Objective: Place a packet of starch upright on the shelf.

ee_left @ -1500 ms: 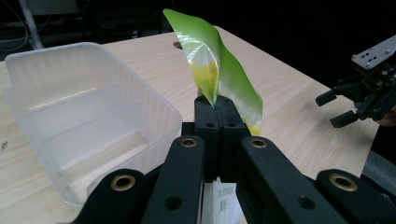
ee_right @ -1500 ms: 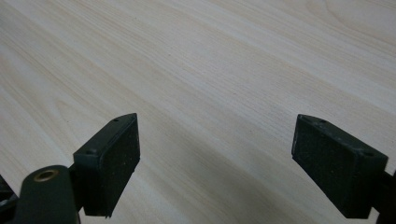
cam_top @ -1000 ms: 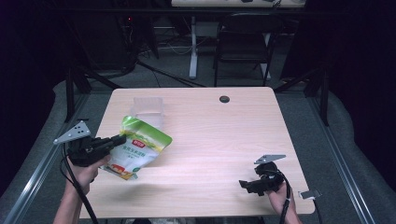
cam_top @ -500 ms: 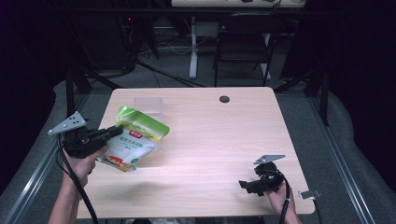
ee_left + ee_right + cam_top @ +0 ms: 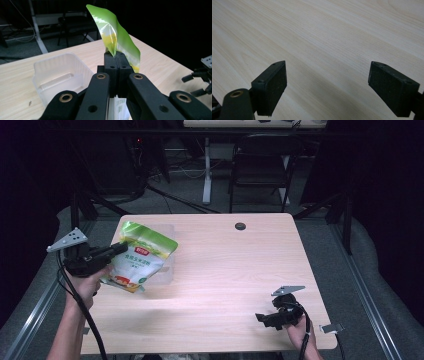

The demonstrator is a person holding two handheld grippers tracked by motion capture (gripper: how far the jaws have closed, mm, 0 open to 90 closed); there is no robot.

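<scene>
A green and white snack bag hangs tilted above the left part of the wooden table. My left gripper is shut on the bag's edge, coming in from the left. In the left gripper view the bag rises as a green sheet from between the closed jaws of that gripper. A clear plastic tub sits on the table just behind and below the bag. My right gripper rests low near the table's front right, and its own view shows this gripper open over bare wood.
A small black round fitting sits near the table's far edge. A dark chair and a white desk leg stand beyond the table. Metal frame rails run along both sides. The right gripper appears far off in the left gripper view.
My left gripper has lifted the bag and carried it leftward, off the table surface. The right gripper has stayed where it was.
</scene>
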